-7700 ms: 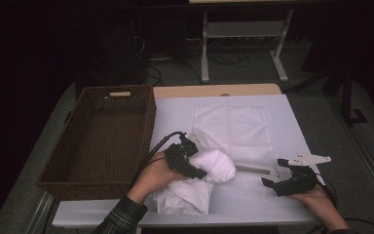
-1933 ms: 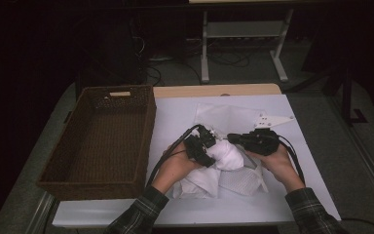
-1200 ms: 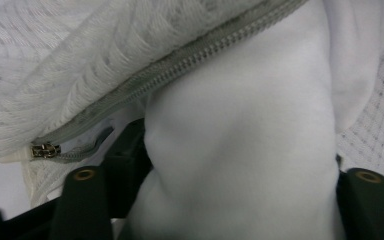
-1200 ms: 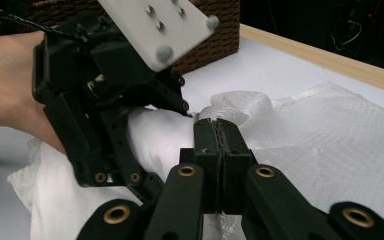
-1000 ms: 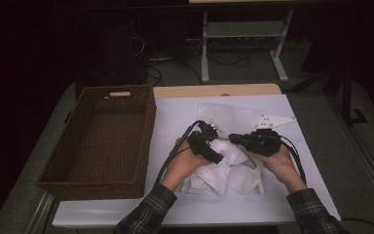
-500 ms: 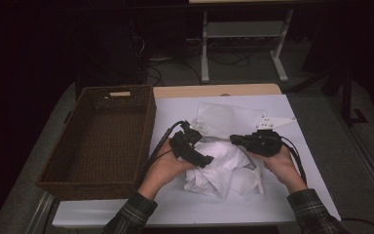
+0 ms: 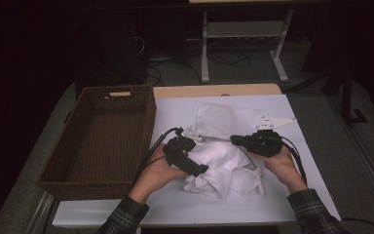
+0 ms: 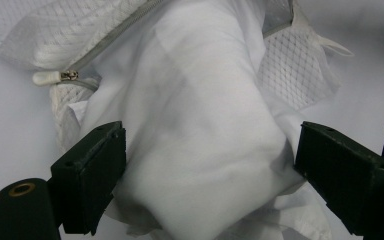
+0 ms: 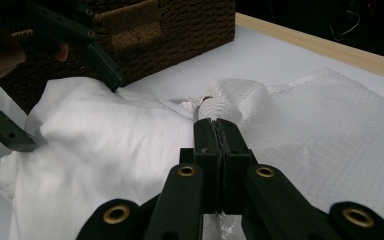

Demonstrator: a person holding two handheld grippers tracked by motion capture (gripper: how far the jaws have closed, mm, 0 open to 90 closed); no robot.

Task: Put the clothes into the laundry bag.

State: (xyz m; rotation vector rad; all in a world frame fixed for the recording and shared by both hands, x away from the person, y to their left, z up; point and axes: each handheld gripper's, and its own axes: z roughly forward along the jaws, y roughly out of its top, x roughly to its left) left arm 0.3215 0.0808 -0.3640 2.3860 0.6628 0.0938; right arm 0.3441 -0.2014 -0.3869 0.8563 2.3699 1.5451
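White tabletop (image 7: 292, 146) with pale wooden far edge, dark room behind, metal stand legs (image 7: 243, 44). Woven brown wicker basket (image 7: 102, 141) at left. Smooth white pillow (image 8: 190, 130) mid-table, half inside quilted, zippered mesh cover (image 9: 340, 135). Left gripper (image 8: 210, 170) just opened wide, pillow between jaws. Right gripper (image 9: 221, 135) clamped on cover's bunched edge.
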